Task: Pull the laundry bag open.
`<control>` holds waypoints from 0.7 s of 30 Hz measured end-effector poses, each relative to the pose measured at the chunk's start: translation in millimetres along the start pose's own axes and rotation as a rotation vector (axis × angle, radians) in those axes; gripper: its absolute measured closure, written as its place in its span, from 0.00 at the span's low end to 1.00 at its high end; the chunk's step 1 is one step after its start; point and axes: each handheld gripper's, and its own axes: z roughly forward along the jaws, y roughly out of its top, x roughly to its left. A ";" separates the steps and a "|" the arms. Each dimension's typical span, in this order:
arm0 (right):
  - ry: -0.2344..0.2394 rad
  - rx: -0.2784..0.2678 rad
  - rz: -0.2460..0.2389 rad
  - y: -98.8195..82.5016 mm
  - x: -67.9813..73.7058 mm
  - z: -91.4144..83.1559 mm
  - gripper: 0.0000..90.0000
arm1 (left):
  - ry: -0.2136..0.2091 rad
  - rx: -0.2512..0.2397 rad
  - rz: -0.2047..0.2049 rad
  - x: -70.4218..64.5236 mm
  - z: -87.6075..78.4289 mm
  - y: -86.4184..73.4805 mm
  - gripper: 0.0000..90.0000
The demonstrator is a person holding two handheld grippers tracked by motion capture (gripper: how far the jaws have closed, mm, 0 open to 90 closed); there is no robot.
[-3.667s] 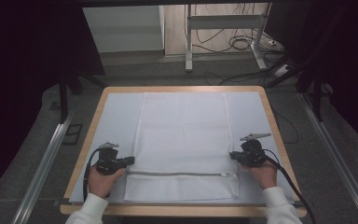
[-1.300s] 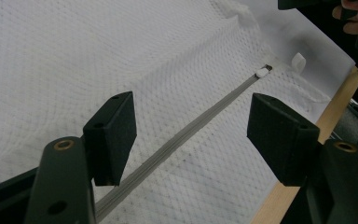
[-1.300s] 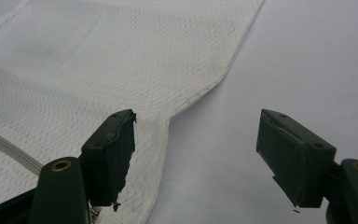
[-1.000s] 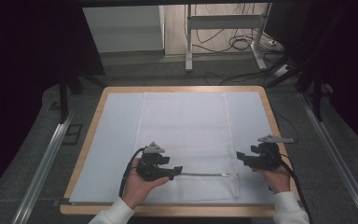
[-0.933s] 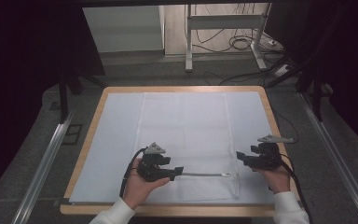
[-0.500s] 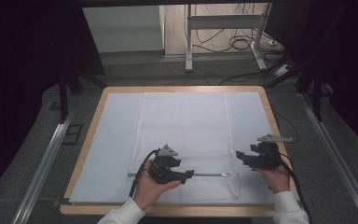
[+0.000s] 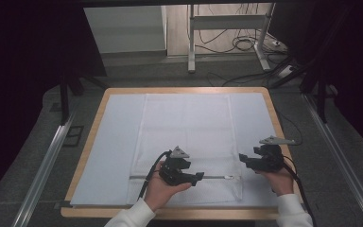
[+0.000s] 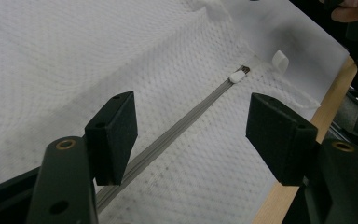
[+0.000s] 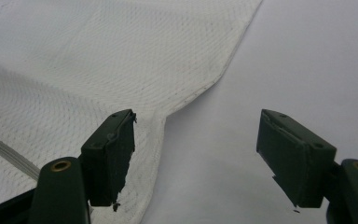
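Bag [image 7: 186, 137]: white mesh laundry bag, lay flat on the middle of the table, long side running away from the person; near end slightly rumpled.
Zip [image 7: 217, 178]: grey, ran across the bag's near end; seen closed along the stretch between the two hand-held grippers; also visible in the left gripper view [image 8: 177, 133].
Slider [image 8: 237, 76]: small white pull at the far end of the zip in the left gripper view, close to the bag's side edge; too small in the high view to say more.
Loop [image 8: 280, 60]: small white tab just past the slider, on the bag's edge.
Left hand-held gripper [image 7: 196, 178]: held low over the zip at the bag's near middle, pointed along the zip toward the slider; jaws wide apart, straddling the zip line, nothing between the pads [image 8: 114, 135].
Right hand-held gripper [image 7: 242, 161]: at the bag's right edge, near the slider end; jaws wide apart, nothing gripped; left pad [image 9: 112, 156] over the mesh edge, right pad over the bare sheet; contact with the mesh not possible to tell.
Sheet [image 7: 118, 142]: pale cover under the bag, spread over most of the table.
Table [image 7: 94, 132]: wooden rim showing round the sheet.
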 end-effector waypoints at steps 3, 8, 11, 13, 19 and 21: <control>-0.002 0.003 -0.002 -0.4 -0.1 0.2 0.30 | 0.001 0.008 0.011 -2.6 5.6 2.0 0.37; -0.006 0.001 0.000 -0.5 -1.6 -0.8 0.30 | -0.004 0.018 0.016 -5.7 15.4 5.3 0.37; -0.008 0.002 -0.001 -0.7 -1.8 -0.6 0.30 | -0.011 0.021 0.017 -8.2 20.4 7.4 0.37; -0.008 0.005 -0.001 -0.8 -1.7 -0.3 0.30 | -0.016 0.028 0.020 -9.3 24.6 8.3 0.37; -0.013 0.008 0.005 -1.1 -2.1 -0.5 0.30 | -0.024 0.025 0.007 -11.5 29.7 10.6 0.37; -0.013 0.009 0.004 -1.2 -2.1 -0.4 0.30 | -0.023 0.021 -0.001 -11.7 31.3 11.7 0.37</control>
